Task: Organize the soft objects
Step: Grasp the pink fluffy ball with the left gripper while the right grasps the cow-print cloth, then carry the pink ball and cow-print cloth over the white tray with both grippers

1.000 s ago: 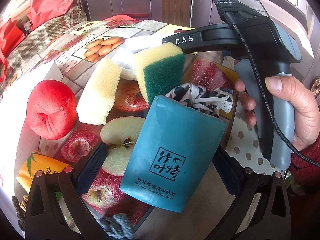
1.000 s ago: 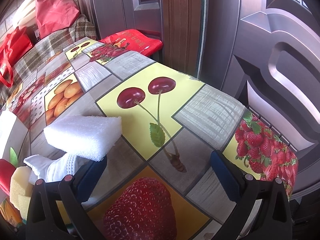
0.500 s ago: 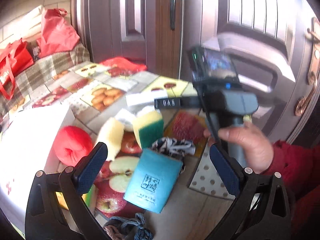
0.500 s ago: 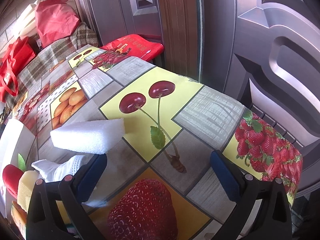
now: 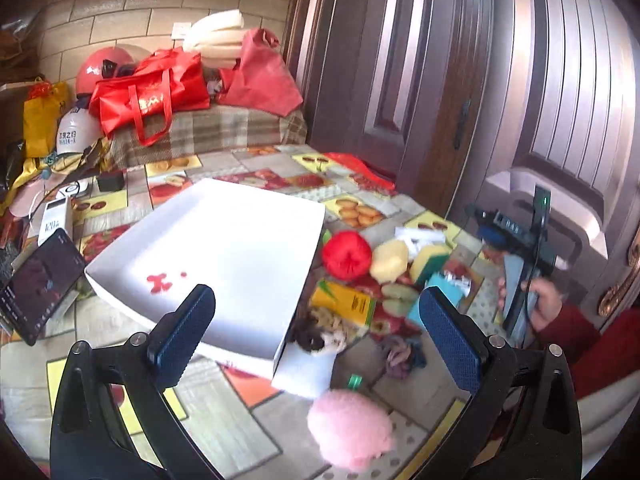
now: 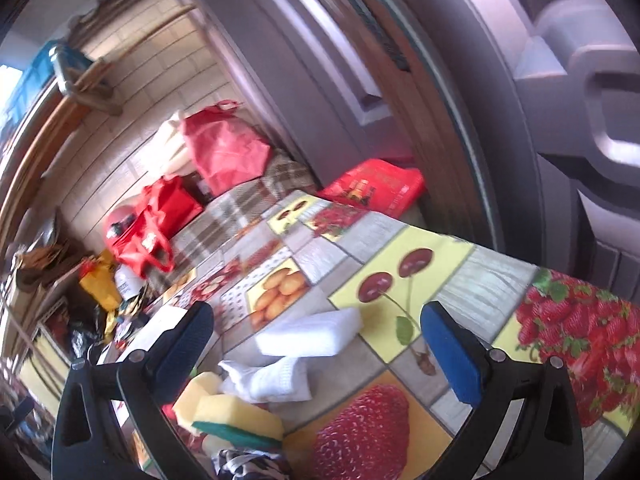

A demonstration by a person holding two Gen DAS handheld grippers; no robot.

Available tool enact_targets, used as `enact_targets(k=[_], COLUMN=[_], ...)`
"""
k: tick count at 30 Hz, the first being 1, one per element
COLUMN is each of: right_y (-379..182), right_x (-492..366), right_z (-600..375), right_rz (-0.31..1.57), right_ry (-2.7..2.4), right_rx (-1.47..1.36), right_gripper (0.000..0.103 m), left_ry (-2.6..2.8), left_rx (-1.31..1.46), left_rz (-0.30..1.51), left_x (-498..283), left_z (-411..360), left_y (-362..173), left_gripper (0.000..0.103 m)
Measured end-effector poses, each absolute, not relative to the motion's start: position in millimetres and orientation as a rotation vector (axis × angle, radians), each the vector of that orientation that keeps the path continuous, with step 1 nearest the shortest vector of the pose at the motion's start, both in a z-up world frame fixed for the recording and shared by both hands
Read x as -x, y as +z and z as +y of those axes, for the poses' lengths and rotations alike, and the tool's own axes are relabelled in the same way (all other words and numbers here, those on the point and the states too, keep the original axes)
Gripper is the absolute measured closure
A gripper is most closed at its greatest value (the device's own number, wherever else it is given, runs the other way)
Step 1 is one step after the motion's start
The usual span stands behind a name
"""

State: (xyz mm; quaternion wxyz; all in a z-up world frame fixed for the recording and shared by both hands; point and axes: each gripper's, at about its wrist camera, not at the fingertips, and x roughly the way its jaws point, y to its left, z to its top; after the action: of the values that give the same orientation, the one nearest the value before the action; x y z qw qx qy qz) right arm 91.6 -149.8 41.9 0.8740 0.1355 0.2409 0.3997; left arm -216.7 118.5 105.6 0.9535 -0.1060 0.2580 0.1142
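Left gripper [image 5: 316, 326] jaws wide apart, empty, up over shallow white cardboard box [image 5: 224, 240]. Right gripper [image 6: 316, 350] also spread, nothing held. "DAS" readable on right tool; print on yellow packet [image 5: 346, 304] too blurry. Soft stuff beside box on fruit-print vinyl tablecloth [image 6: 460, 276]: red plush ball [image 5: 346, 254], yellow-green scrub sponge [image 5: 428, 258], white foam block [image 6: 308, 332], fluffy pink pompom [image 5: 350, 432]. Brick wall, brown panelled door [image 5: 460, 80] behind.
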Motion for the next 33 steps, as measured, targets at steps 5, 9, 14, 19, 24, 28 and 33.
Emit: enact_targets(k=[5, 9, 14, 19, 24, 28, 33], right_y=[53, 39, 20, 7, 3, 13, 53], right_x=[-61, -55, -56, -48, -38, -43, -51], right_z=[-127, -119, -117, -87, -77, -92, -138], right_rz=[0.526, 0.573, 0.676, 0.732, 0.749, 0.695, 0.527], right_ry=[1.034, 0.995, 1.048, 1.117, 1.176, 1.098, 1.030], right_rx=[0.041, 0.227, 0.284, 0.363, 0.406, 0.377, 0.126], right_gripper=[0.000, 0.000, 0.012, 0.039, 0.071, 0.073, 0.073], left_ry=[0.159, 0.093, 0.104, 0.085, 0.082, 0.085, 0.183], left_rx=[0.168, 0.188, 0.238, 0.258, 0.215, 0.188, 0.172], left_rz=[0.753, 0.788, 0.808, 0.830, 0.896, 0.860, 0.652], left_x=[210, 203, 197, 195, 186, 194, 221], left_z=[75, 58, 66, 70, 66, 62, 75], left_y=[47, 27, 20, 18, 4, 12, 45], left_gripper=[0.000, 0.000, 0.000, 0.008, 0.041, 0.044, 0.044])
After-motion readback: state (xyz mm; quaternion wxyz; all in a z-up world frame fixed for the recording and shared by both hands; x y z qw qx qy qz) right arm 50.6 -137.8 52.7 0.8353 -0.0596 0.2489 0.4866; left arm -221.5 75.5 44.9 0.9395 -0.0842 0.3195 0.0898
